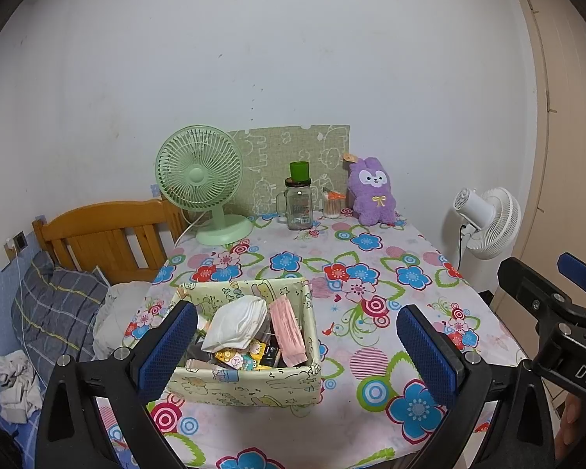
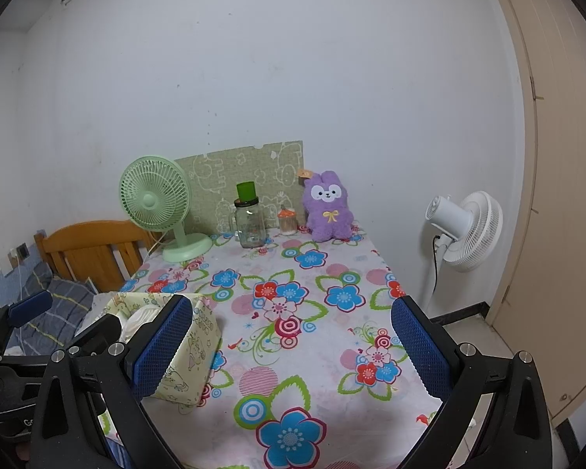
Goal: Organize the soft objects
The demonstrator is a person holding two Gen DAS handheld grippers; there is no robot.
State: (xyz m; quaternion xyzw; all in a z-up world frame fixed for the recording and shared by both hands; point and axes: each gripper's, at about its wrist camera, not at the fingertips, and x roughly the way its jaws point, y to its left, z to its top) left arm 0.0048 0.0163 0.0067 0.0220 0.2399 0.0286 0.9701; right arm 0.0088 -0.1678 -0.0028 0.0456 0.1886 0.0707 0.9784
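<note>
A purple plush bunny (image 1: 372,190) sits upright at the far end of the flowered table (image 1: 371,312), against the wall; it also shows in the right wrist view (image 2: 328,207). A pale green fabric box (image 1: 250,355) stands near the table's front left, holding a white cloth (image 1: 238,324), a pink packet (image 1: 289,328) and small items; the box shows in the right wrist view (image 2: 175,348) too. My left gripper (image 1: 297,351) is open and empty, its fingers either side of the box. My right gripper (image 2: 293,348) is open and empty over the table, right of the box.
A green desk fan (image 1: 201,179), a glass jar with a green cup on it (image 1: 299,203), a cotton-swab cup (image 1: 332,203) and a green board (image 1: 293,160) stand at the table's back. A white floor fan (image 2: 465,230) is right of the table. A bed with pillow (image 1: 58,308) lies left.
</note>
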